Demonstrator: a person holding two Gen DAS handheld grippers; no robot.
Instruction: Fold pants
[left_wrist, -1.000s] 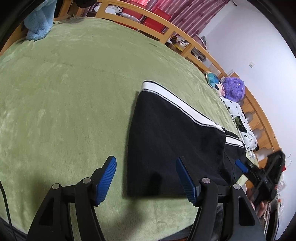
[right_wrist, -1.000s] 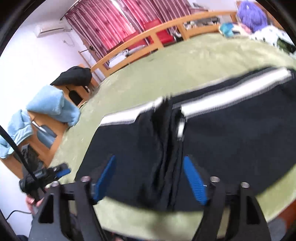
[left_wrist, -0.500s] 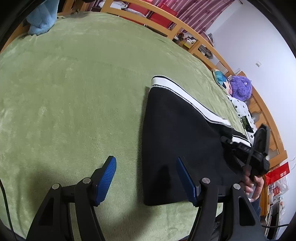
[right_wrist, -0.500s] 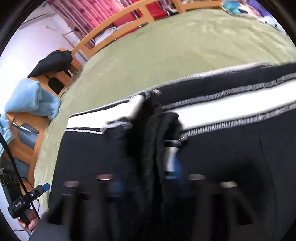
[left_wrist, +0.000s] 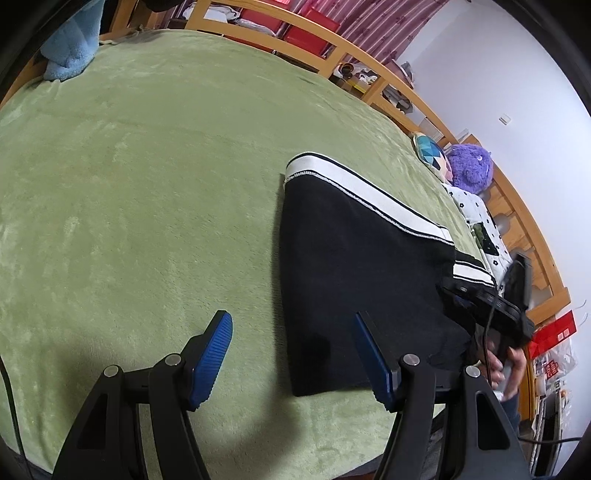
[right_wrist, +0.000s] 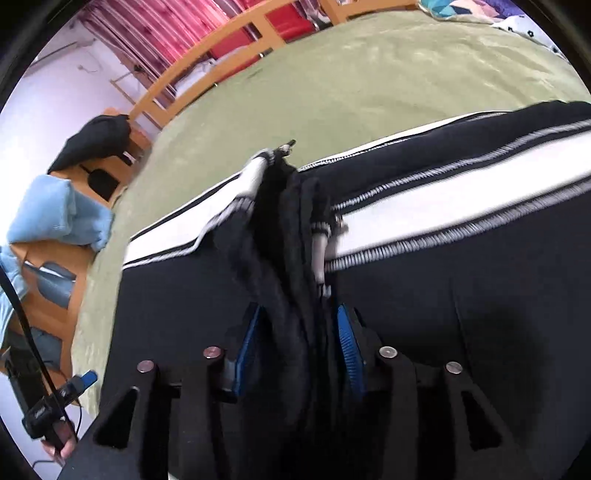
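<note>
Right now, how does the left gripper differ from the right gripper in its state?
The left gripper has its jaws wide open and holds nothing; the right gripper has its jaws closed on a bunched fold of the black pants. The left hovers over the green blanket beside the pants. Both have blue pads.

Green plush bed, black white-striped pants lying on it, blue towel at far corner
</note>
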